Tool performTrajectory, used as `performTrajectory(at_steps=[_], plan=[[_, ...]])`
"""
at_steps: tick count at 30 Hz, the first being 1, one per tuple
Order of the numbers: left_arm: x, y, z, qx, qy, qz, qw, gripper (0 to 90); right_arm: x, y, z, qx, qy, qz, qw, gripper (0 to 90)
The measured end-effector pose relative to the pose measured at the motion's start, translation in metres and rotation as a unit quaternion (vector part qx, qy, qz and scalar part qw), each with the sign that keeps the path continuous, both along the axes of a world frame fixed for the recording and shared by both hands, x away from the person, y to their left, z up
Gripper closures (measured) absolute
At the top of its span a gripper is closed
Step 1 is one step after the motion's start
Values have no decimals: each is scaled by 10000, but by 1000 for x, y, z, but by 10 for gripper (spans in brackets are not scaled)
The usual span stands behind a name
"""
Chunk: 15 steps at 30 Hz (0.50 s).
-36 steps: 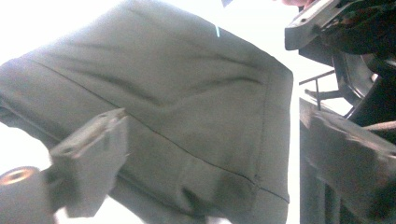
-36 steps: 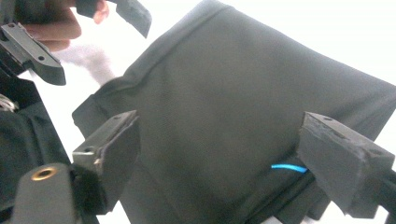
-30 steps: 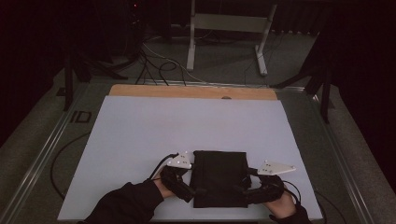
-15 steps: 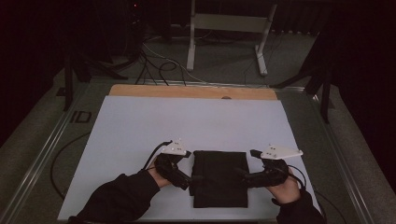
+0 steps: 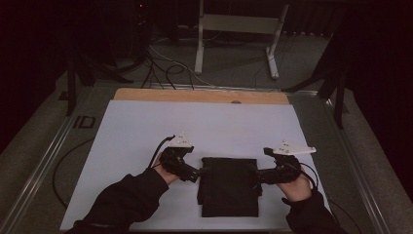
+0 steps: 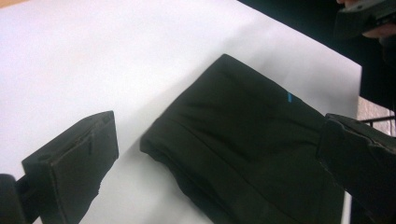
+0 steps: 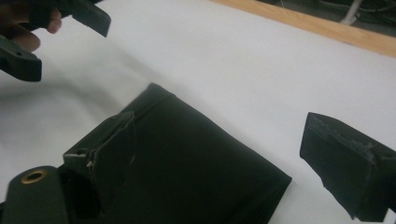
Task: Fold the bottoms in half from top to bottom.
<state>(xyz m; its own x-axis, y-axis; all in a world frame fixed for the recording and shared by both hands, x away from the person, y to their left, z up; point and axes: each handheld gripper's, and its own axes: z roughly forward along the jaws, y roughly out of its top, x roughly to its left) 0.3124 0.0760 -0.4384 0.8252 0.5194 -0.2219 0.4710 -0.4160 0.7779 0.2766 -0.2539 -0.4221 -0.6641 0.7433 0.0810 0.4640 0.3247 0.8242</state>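
A black cloth [image 5: 229,187], folded into a rectangle, lies flat on the white table sheet [image 5: 146,131] near the front edge. My left gripper [image 5: 197,173] rests open at the cloth's upper left corner. My right gripper [image 5: 255,175] rests open at its upper right corner. In the left gripper view the cloth [image 6: 243,154] lies between and beyond the spread jaws of the left gripper [image 6: 218,128], with a small blue mark on it. In the right gripper view the cloth's corner [image 7: 187,172] sits under the wide-open right gripper [image 7: 219,130].
A wooden strip [image 5: 199,96] runs along the table's far edge and metal rails [image 5: 46,161] line its sides. Cables [image 5: 165,68] and a white stand [image 5: 238,24] sit on the floor beyond. The far half of the sheet is bare white.
One second ago both grippers were at the cloth's near corners. They have since come off it and moved up and outward to its upper sides. The cloth now lies flat.
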Motion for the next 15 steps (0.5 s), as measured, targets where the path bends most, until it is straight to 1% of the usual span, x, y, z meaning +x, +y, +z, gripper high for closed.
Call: performTrajectory(at_steps=[1, 3, 4, 5, 9, 10, 11, 13, 14, 15], plan=[[1, -1, -2, 2, -22, 59, 10000, 0, 1, 0, -3, -22, 14, -75, 10000, 109], [4, -2, -6, 9, 22, 101, 9999, 0, 3, 1, -9, -100, 35, -180, 9998, 109], [5, -2, -9, -9, 41, 155, 9999, 0, 5, 0, -13, -100, 43, -209, 9997, 109], [6, -2, -12, -17, 63, 167, 9998, 0, 5, 0, -17, -32, 50, -196, 9998, 108], [11, -4, -24, -24, 172, 274, 9995, 0, 8, -1, -29, 139, 95, -318, 9994, 107], [12, -4, -27, -15, 166, 294, 9994, 0, 8, -1, -32, 86, 99, -332, 9994, 105], [12, -5, -29, -42, 198, 298, 9994, 0, 8, 0, -34, 85, 120, -330, 9993, 103], [13, -6, -34, -27, 237, 316, 9992, 0, 9, -1, -38, 106, 201, -309, 9993, 102], [13, -7, -36, -61, 268, 315, 9991, 0, 9, -2, -40, 92, 210, -330, 9992, 102], [13, -8, -38, -75, 287, 330, 9990, 0, 9, -3, -42, 135, 213, -335, 9991, 101]])
